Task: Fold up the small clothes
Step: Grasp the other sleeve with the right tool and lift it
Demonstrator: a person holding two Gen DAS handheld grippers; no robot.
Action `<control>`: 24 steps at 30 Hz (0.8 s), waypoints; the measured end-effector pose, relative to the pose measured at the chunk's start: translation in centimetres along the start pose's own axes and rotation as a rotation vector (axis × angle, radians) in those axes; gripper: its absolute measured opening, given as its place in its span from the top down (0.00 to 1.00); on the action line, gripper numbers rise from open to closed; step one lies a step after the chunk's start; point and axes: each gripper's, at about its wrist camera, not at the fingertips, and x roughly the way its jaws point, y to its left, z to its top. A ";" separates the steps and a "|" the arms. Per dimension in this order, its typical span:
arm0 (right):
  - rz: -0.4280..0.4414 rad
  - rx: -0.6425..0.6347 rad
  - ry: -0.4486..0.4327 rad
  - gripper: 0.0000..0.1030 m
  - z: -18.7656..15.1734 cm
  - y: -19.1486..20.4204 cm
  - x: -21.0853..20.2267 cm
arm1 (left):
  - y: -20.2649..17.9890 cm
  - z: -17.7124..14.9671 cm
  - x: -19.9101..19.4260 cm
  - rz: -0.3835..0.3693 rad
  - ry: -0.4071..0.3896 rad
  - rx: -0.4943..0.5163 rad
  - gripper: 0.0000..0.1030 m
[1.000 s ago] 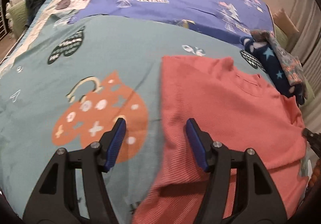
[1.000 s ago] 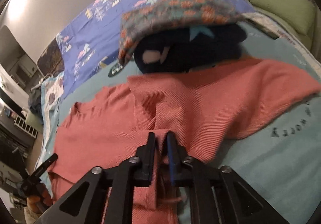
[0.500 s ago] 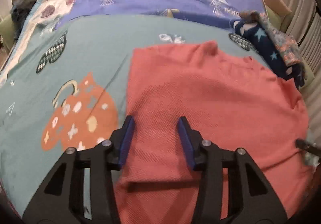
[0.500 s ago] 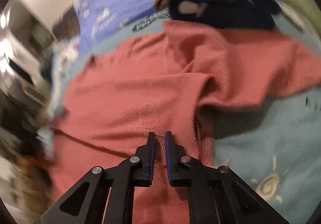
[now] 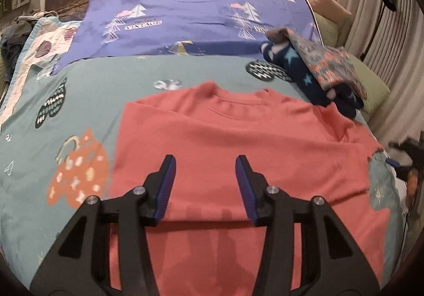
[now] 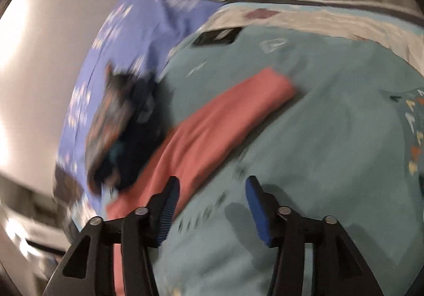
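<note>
Coral knit fills the lower centre of the left wrist view: the small red top (image 5: 238, 142) lies face-up on the teal bedspread (image 5: 87, 100), neckline toward the upper middle of the frame, one sleeve already turned in along its left edge. Your left tool (image 5: 204, 184) hangs just above the body of the top with its jaws spread wide and nothing between them. At the upper right sits a pile of other clothes (image 5: 318, 70) — dark star fleece under a patterned piece — touching the top's shoulder. The purple cover (image 5: 185, 12) behind carries tree prints and a small word too blurred to read.

In the right wrist view, heavily smeared, your right tool (image 6: 212, 203) is also open and empty over bare teal bedspread, low in the frame. The top's remaining sleeve (image 6: 225, 118) stretches out diagonally from lower left to centre, unfolded. Dark lettering near the tool cannot be read.

Judging by this, you are mid-fold with one sleeve left — next, pinch that sleeve near its cuff and carry it across the body.
</note>
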 end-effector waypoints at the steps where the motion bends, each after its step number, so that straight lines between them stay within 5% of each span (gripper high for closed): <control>1: 0.006 0.035 -0.009 0.42 0.7 -0.1 0.5 | -0.5 -0.2 0.2 -0.004 0.009 0.005 0.53; 7: 0.021 0.118 -0.016 0.40 3.8 -2.4 3.1 | -1.8 -0.2 1.1 0.026 0.030 0.010 0.50; 9: 0.004 0.110 -0.046 0.46 4.2 -2.2 3.4 | -1.9 -0.2 1.7 0.047 0.038 0.011 0.50; 10: -0.013 0.098 -0.061 0.75 4.5 -2.0 3.6 | -1.8 -0.2 1.9 0.058 0.039 0.011 0.50; 11: -0.051 0.075 -0.070 0.95 4.7 -1.7 3.9 | -1.8 -0.2 2.2 0.074 0.040 0.012 0.50; 16: -0.034 -0.013 -0.140 0.96 4.7 -0.5 1.7 | 0.1 -0.8 4.4 0.147 0.098 -0.036 0.50; 24: 0.087 -0.187 -0.366 0.96 6.4 6.5 -8.1 | 0.6 -1.2 4.2 0.170 0.083 -0.043 0.50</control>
